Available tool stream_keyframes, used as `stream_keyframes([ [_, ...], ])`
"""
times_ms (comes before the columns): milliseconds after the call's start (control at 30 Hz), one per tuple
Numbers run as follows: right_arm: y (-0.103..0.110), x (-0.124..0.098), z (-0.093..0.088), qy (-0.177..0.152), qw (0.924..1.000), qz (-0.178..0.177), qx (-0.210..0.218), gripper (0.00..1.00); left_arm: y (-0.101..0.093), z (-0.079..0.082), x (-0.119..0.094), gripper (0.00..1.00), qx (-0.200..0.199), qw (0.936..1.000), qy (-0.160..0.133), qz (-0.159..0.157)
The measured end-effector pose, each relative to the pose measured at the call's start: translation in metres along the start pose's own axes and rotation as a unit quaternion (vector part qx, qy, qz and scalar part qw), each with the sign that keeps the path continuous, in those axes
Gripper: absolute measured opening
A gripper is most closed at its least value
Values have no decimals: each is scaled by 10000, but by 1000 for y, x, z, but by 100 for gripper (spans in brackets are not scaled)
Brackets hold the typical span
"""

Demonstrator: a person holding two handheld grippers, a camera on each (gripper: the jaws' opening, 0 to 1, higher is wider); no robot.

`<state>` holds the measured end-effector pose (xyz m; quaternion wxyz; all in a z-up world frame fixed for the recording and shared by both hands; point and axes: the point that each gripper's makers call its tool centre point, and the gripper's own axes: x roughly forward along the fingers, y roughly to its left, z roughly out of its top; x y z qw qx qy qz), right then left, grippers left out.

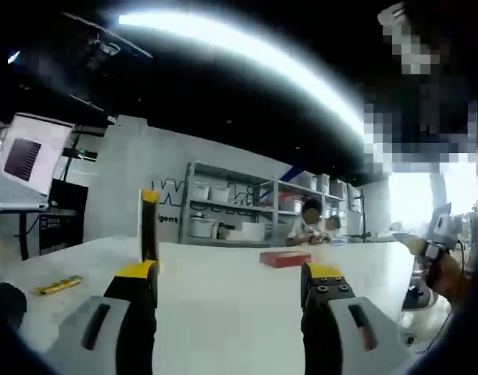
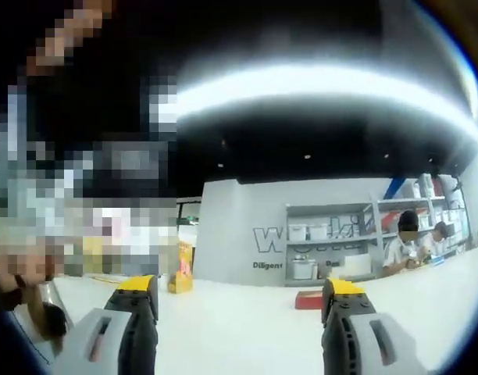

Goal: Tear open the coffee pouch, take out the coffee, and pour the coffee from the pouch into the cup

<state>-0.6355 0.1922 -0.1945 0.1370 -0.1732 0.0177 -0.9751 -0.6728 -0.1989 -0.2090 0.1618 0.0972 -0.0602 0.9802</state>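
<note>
Both sets of fingers wide apart, holding nothing: left gripper point(image 1: 231, 285), right gripper point(image 2: 243, 301). Yellow pouch point(image 1: 58, 285) lying far left on table point(image 1: 223, 312), apparently untorn. Tearing and pouring all left to do.

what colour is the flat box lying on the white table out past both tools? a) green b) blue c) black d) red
d, the flat box on the white table is red in the left gripper view and shows red again in the right gripper view, beyond the open jaws.
</note>
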Motion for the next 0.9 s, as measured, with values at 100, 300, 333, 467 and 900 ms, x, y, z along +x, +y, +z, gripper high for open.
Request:
stream_keyframes([
  [100, 1, -2, -2, 49, 10000, -47, -53, 85, -2, 4, -25, 76, 195, 9996, -4, 189],
  [300, 7, -8, -5, 113, 9995, -88, -277, 83, -17, -4, -64, 73, 215, 9992, -12, 329],
  [333, 11, -9, -4, 116, 9996, -45, -271, 83, -21, -4, -60, 72, 346, 9989, -18, 303],
  [467, 25, -14, -1, 142, 9991, 55, -384, 83, -49, -1, -61, 73, 541, 9985, 5, -47],
  [900, 27, -27, 33, -214, 9991, 114, -360, 80, -67, -10, -59, 72, 468, 9976, 258, -433],
])
